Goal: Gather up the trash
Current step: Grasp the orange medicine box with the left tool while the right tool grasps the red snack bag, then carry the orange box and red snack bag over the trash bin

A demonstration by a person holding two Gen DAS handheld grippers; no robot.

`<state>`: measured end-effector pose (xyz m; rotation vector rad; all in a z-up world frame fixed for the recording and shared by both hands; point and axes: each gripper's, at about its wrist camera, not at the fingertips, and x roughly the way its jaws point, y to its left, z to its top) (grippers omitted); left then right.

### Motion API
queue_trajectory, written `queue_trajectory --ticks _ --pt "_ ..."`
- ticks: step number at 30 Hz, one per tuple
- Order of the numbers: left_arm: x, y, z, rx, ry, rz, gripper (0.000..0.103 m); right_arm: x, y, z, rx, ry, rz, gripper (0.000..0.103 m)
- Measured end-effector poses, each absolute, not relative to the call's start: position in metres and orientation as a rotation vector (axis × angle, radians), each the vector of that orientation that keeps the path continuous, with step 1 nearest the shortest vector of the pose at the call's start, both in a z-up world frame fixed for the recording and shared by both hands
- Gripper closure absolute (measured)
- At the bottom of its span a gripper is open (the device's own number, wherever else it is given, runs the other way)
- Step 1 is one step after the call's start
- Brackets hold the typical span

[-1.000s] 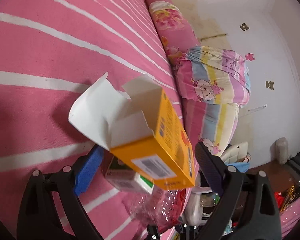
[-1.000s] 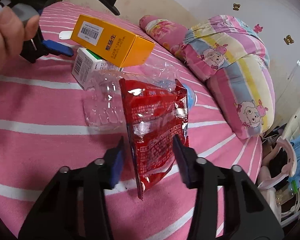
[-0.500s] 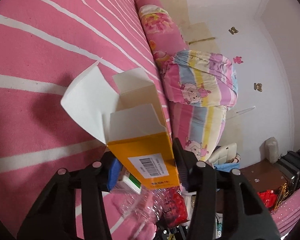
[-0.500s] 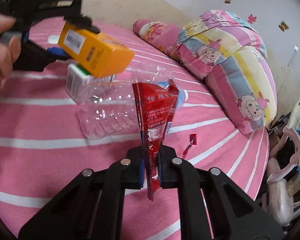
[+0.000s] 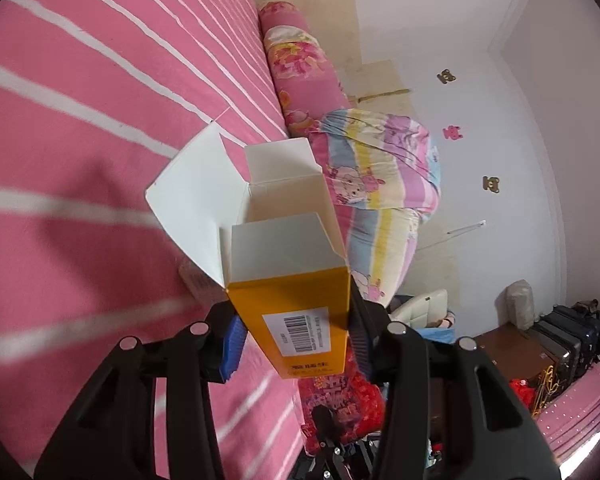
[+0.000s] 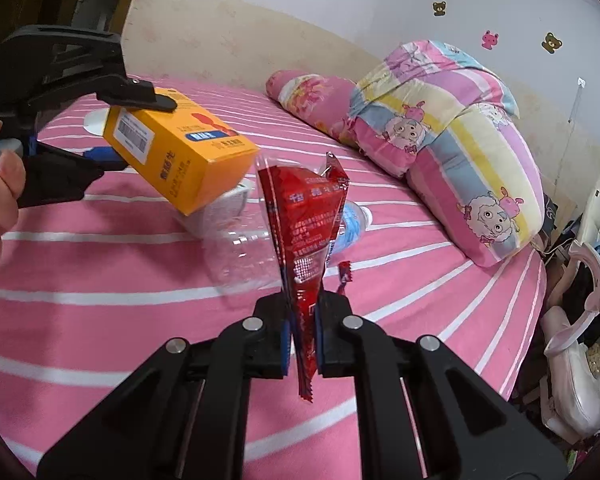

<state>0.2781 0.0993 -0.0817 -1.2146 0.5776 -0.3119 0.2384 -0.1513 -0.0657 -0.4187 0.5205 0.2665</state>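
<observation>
- Left gripper (image 5: 294, 338): closed across the yellow carton (image 5: 296, 320) near its barcode end, blue pads on both side faces, flaps open at the far end in the middle of the left wrist frame; in the right wrist view the same carton (image 6: 180, 152) hangs tilted at upper left, clear of the bedsheet (image 6: 100, 280).
- Right gripper (image 6: 302, 340): nearly fully closed, pinching the red snack wrapper (image 6: 304, 236) by its lower end, the wrapper standing up from the pads at frame centre.
- Still lying on the sheet: a crushed clear plastic bottle (image 6: 244, 256) behind the wrapper, a white box (image 6: 224, 208) partly hidden under the carton, a small red candy wrapper (image 6: 344, 274) just right of the fingers.
- No bin or bag visible in either view; destination cannot be told.
- Judged step: lift and carry both held pieces away.
- Worth keeping even squeeze on the carton: empty cardboard, open flaps, likely to buckle or pivot if pressed harder at one edge.
- Wrapper thin and slick, held by a narrow strip; best to move smoothly and avoid swinging, lest it slide out between the pads.
- Best to raise straight up before travelling sideways, to avoid brushing the bottle or knocking the white box across the sheet.
- Best to keep the two grippers apart while moving, since the carton hangs close to the wrapper's top corner.
</observation>
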Motion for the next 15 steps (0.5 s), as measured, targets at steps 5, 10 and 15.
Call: queue_trajectory --ticks 5,10,15 --pt "0.237 0.091 -0.078 -1.243 0.557 -0.331 0.06 0.195 -0.154 -0.045 -0.405 0.452 0.297 0.094" --pt "0.193 0.079 -0.068 -1.227 0.539 -0.358 0.06 0.153 -0.164 -0.028 -0.378 0.414 0.313 0.094" --pt "0.147 0.067 -0.062 -1.221 0.527 -0.369 0.06 0.112 -0.174 -0.015 -0.359 0.402 0.339 0.094"
